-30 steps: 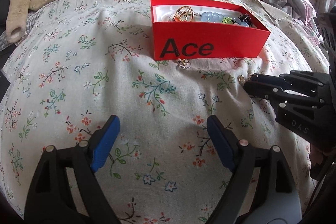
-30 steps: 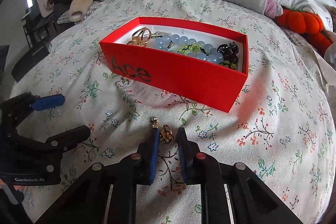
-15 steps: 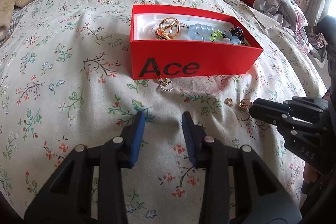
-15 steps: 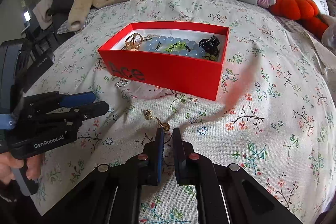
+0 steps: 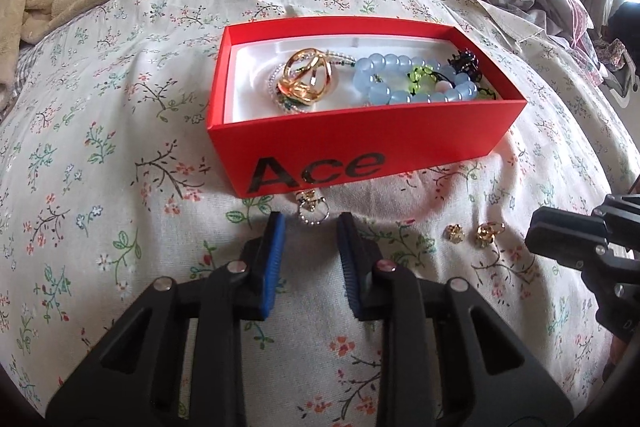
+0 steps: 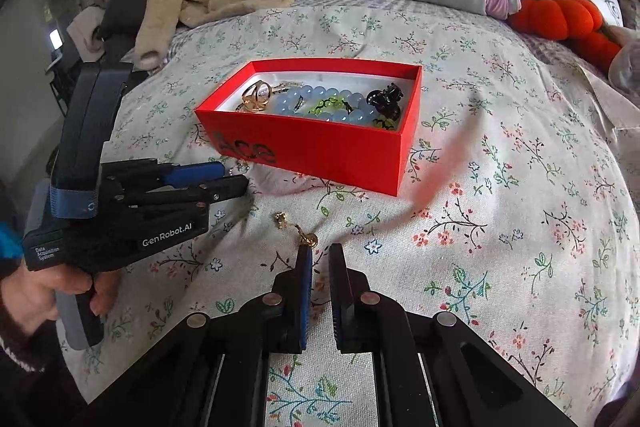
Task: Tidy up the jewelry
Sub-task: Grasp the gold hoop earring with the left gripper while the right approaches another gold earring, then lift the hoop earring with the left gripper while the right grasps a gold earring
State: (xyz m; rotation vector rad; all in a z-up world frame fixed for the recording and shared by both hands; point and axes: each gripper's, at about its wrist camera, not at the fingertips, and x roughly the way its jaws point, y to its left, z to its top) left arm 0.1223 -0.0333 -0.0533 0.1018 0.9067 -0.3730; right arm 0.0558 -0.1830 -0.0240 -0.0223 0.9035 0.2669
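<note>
left wrist view: the left gripper [image 5: 311,227] is closing, its jaws astride a small silver ring [image 5: 312,209] on the bedspread [image 5: 100,167] against the red box [image 5: 360,143] front; a second ago they were wide. right wrist view: the right gripper [image 6: 321,259] is pressed together, touching a gold earring [image 6: 308,239].

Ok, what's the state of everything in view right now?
red box: lidless, holding blue bead bracelet
silver trinket: on bedspread, ungripped
gold earrings: loose on bedspread
left gripper: jaws closing around trinket, not touching
right gripper: shut, empty
</note>
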